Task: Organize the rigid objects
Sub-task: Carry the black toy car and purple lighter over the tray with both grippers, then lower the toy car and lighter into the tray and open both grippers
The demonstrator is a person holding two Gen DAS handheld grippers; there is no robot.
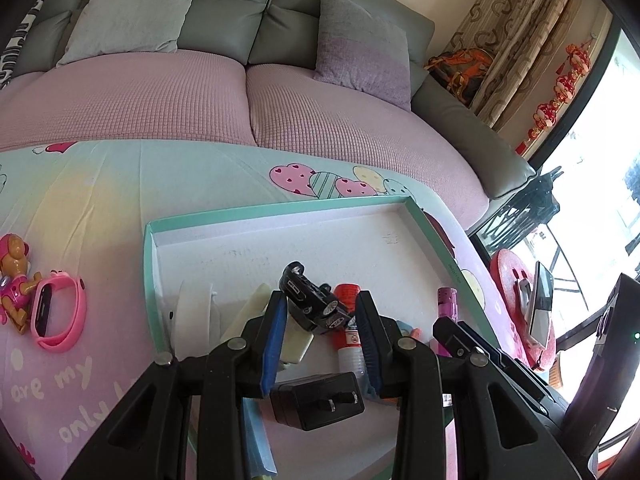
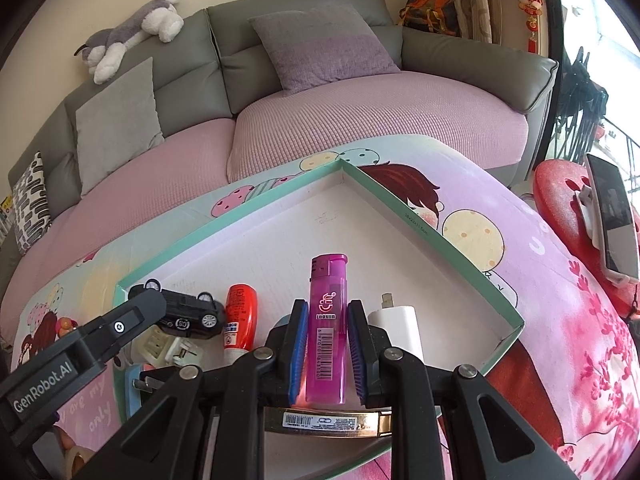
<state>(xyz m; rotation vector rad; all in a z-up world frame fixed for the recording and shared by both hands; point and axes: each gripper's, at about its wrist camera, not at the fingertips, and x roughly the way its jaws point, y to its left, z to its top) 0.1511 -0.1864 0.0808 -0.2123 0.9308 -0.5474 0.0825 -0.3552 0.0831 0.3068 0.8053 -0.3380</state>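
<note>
Only the left wrist view shows the cartoon pup figure (image 1: pixel 14 276) and pink wristband (image 1: pixel 58 316) lying on the printed cloth left of the green-rimmed tray (image 1: pixel 150 280), and there the left gripper (image 1: pixel 320 336) has its jaws clamped on a black toy car (image 1: pixel 314 300), held over the tray with its long axis slanting from far left to near right and wheels facing the camera. Only the right wrist view shows the plush dog (image 2: pixel 132 32) on the sofa back and the white charger (image 2: pixel 398 328) in the tray, where the right gripper (image 2: pixel 326 348) has its jaws clenched on a pink lighter (image 2: pixel 326 328), long axis running near to far, cap pointing far, above the tray's near right part.
</note>
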